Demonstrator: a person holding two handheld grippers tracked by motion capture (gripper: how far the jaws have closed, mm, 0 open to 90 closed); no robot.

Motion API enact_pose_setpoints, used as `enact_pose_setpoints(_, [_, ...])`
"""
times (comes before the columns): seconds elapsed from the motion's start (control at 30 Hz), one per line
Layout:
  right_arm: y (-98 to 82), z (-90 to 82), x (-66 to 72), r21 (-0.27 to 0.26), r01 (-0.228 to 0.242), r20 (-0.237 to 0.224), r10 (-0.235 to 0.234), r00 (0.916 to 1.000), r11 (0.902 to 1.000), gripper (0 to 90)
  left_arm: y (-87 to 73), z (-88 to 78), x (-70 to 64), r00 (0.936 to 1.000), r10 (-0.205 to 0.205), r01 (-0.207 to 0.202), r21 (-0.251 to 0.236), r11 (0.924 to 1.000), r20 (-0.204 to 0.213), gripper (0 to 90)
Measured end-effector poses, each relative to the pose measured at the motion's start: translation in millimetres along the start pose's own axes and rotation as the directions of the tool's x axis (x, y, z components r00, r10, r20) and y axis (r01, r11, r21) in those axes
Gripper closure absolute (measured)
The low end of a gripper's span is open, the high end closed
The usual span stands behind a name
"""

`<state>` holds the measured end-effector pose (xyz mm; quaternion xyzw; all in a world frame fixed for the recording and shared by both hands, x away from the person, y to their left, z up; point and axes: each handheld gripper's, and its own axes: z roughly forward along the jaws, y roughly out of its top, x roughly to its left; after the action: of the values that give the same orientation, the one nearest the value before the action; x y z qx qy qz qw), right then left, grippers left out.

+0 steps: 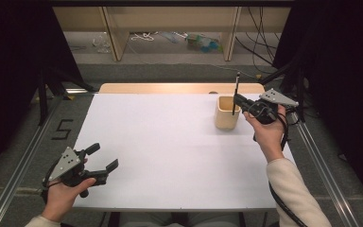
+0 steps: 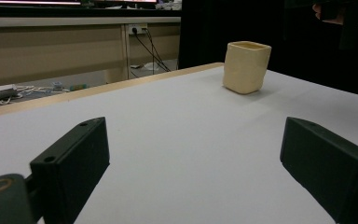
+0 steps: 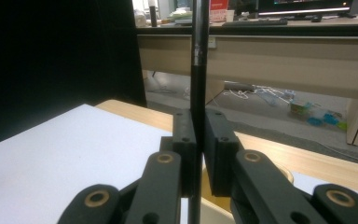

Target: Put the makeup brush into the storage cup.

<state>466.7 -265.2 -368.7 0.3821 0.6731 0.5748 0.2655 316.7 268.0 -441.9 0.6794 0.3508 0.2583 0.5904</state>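
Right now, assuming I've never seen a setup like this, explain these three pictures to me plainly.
A person sits at a white table, holding a hand-operated two-jaw gripper in each hand. The high view looks down from above the person's side. The other two pictures come from cameras riding on the grippers, looking along their black jaws. On the table stands one cream square cup, near the far right corner. The right gripper is shut on a thin black pen, held upright with its lower end over the cup's opening. The left gripper hangs open and empty near the table's front left edge.
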Motion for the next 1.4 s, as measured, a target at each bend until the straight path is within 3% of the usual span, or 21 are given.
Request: enact_pose_setpoints(1.4, [4.0,10.1,-3.3,-0.014,-0.011,0.019,0.012,0.9997,0.9998,84.4,-0.1,-0.1,0.1,1.0,-0.002,0.002,0.0,1.0,-0.002,7.8])
